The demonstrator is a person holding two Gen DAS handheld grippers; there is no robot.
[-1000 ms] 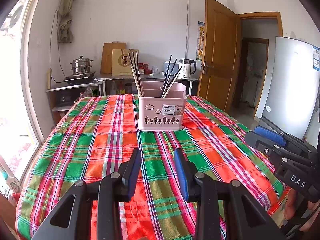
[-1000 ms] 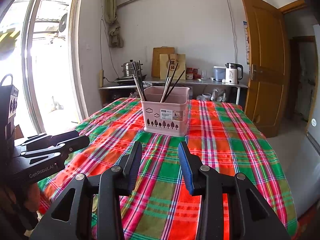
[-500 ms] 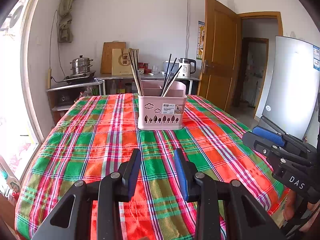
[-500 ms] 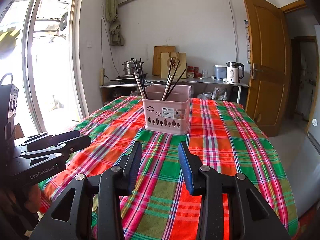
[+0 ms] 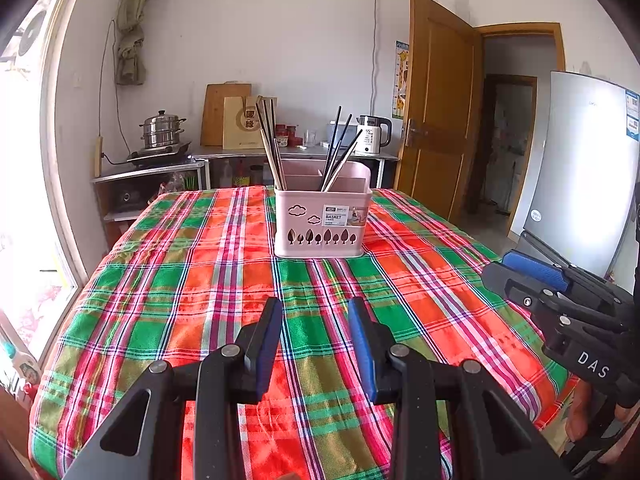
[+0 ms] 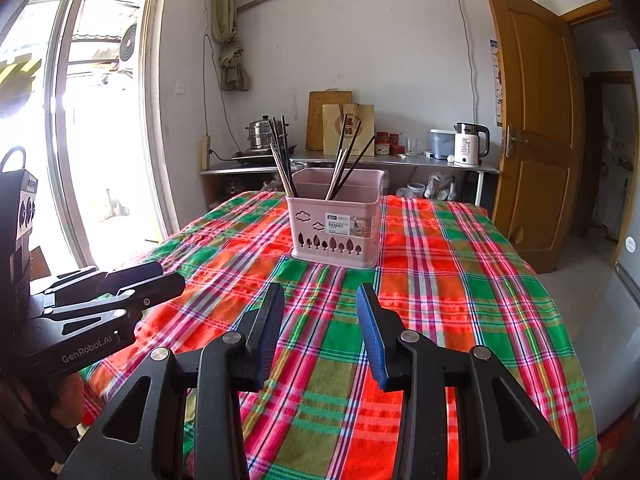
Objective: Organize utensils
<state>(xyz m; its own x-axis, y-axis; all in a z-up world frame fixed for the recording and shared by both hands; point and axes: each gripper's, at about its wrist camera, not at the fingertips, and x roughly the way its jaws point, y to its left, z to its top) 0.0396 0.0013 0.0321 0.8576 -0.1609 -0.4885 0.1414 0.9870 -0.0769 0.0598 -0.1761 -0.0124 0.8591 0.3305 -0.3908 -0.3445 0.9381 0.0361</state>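
A pink utensil basket [image 5: 322, 220] [image 6: 336, 226] stands upright in the middle of the plaid tablecloth [image 5: 200, 288] [image 6: 460, 280]. Several chopsticks [image 5: 270, 148] [image 6: 280, 152] lean in its left compartment, and several dark ones [image 5: 340, 152] [image 6: 348, 164] lean in a compartment further right. My left gripper [image 5: 315, 312] hovers open over the near part of the cloth, well short of the basket, with nothing between its fingers. My right gripper [image 6: 320, 300] is likewise open and empty, also short of the basket. Each gripper shows at the edge of the other's view.
A counter along the back wall carries a steel steamer pot [image 5: 162, 132], cutting boards, a paper bag [image 6: 348, 130] and a white kettle [image 6: 468, 150]. A bright window [image 6: 92, 120] lies left, a wooden door [image 5: 436, 120] and a fridge [image 5: 588, 168] right.
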